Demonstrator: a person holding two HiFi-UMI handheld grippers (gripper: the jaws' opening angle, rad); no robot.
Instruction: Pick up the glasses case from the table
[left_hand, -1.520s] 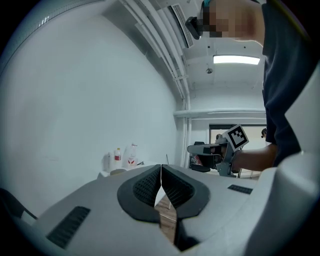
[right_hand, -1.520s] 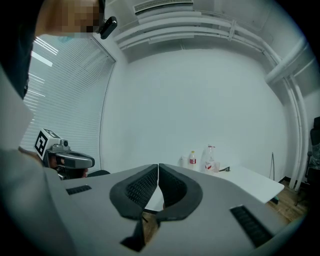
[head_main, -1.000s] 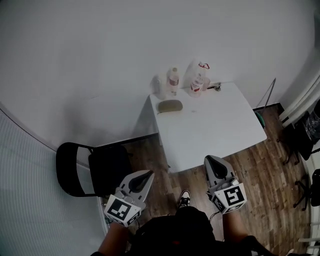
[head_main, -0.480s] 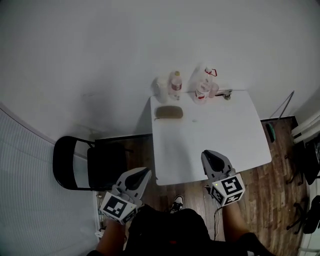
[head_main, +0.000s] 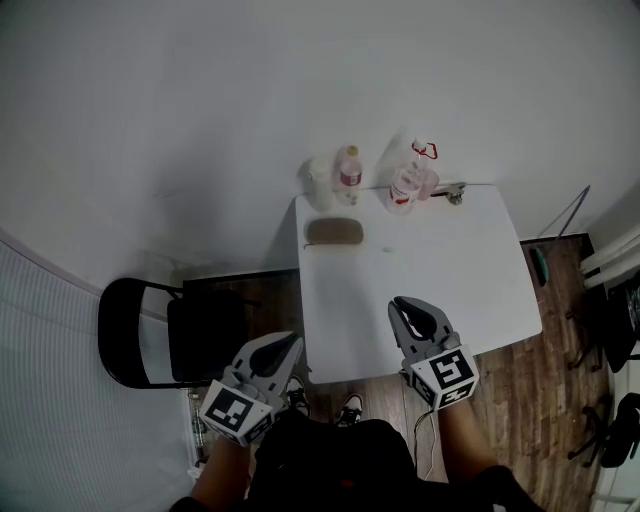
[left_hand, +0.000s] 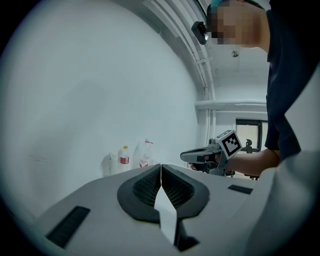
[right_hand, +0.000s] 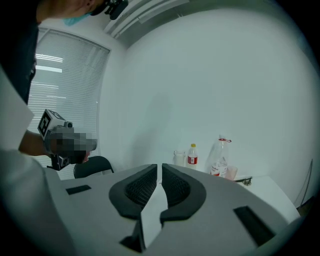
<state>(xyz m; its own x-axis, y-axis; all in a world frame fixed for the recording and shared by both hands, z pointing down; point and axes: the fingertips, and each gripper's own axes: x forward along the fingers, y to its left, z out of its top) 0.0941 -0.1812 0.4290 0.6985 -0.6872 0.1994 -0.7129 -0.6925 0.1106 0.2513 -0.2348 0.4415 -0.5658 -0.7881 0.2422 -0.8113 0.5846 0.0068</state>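
The glasses case (head_main: 334, 231), a brown oval, lies near the far left corner of the white table (head_main: 450, 270) in the head view. My right gripper (head_main: 400, 304) is shut and empty, its tip over the table's near edge, well short of the case. My left gripper (head_main: 292, 343) is also shut and empty, hanging off the table's near left corner above the floor. In the left gripper view the jaws (left_hand: 161, 167) meet at the tip. The right gripper view shows its jaws (right_hand: 160, 168) closed as well. Both gripper bodies hide the case in their own views.
A red-labelled bottle (head_main: 348, 168), a pale cup (head_main: 318, 180) and a clear bottle with a red cap (head_main: 405, 182) stand along the table's far edge by the white wall. A black chair (head_main: 170, 335) stands left of the table. Wooden floor lies around.
Both grippers have moved forward toward the table, still shut. The right one now reaches over the table's near edge, and the left one is beside the near left corner.
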